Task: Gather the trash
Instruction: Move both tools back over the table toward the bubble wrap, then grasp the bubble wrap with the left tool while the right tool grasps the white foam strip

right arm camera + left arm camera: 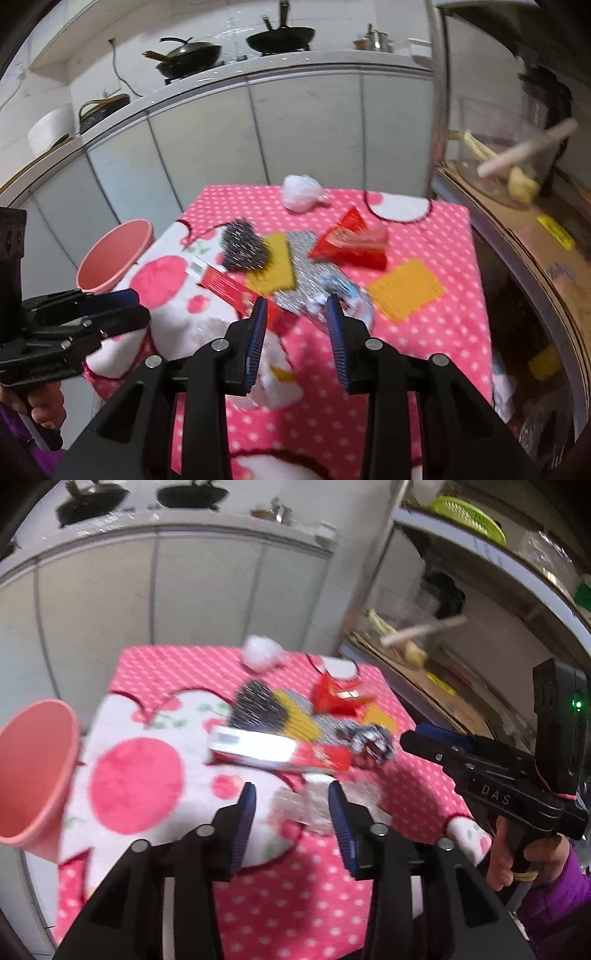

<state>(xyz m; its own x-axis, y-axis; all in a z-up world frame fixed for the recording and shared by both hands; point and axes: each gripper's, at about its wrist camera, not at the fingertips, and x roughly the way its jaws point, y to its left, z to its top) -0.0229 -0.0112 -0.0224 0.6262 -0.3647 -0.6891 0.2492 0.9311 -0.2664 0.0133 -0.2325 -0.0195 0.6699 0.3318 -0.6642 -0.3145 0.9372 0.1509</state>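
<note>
My left tool [291, 805] spread, pads clear of blurred whitish scrap [314, 801] between them; my right tool [297, 317] spread, empty, above bench [443, 332]. Trash littered pink cloth: red box [273, 753] at 12 o'clock, red wrapper [351, 243] at 1. Pink bin [35, 771] at 9

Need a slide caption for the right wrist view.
Open right tongs above scattered wrappers on the polka-dot table, pink bin at left.
</note>
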